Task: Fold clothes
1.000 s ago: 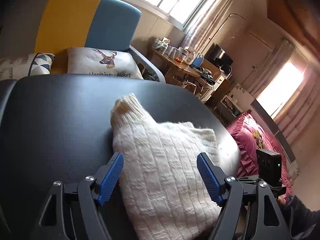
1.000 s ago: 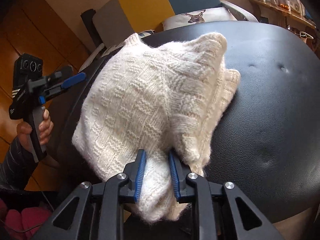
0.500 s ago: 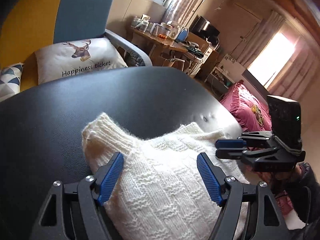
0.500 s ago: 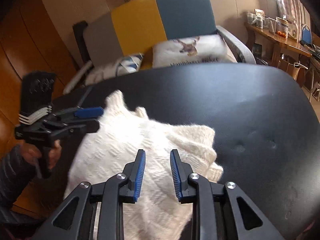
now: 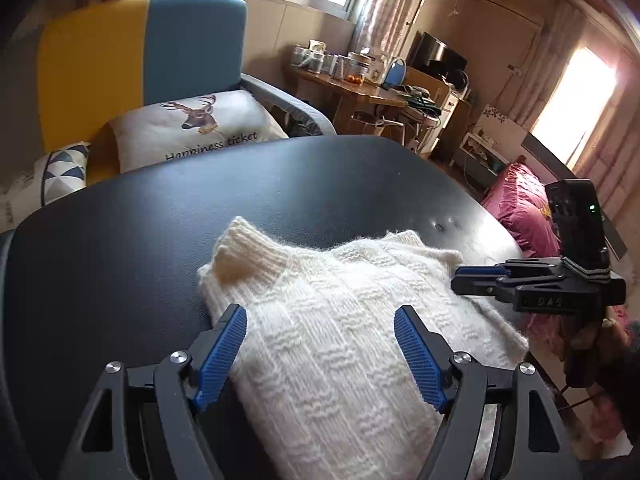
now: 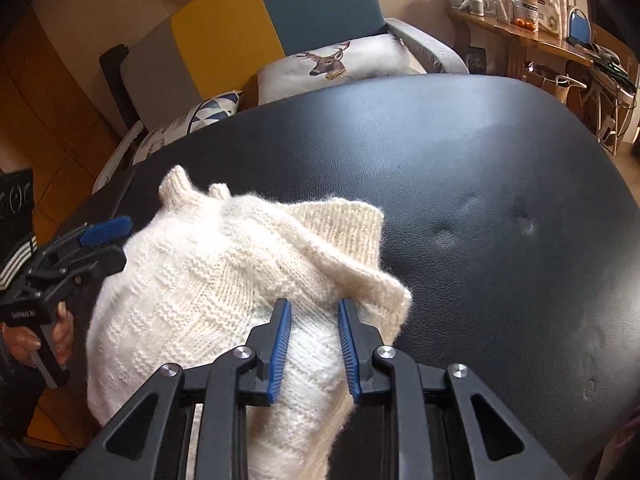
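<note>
- Right gripper sits narrow, pads pinching a fold of the cream cable-knit sweater; left gripper gapes wide over the knit, gripping nothing.
- Sweater lies bundled on the black padded leather counter, near its front edge, ribbed collar poking out.
- Looks well along: compact, though lumpy, so tidying likely remains.
- Since a second ago, the bundle has flipped flatter, and the right gripper has swung in beside it.

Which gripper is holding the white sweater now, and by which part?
The right gripper pinches a bunched fold at the near edge of the white knitted sweater. The left gripper is wide open over the sweater, gripping nothing.
</note>
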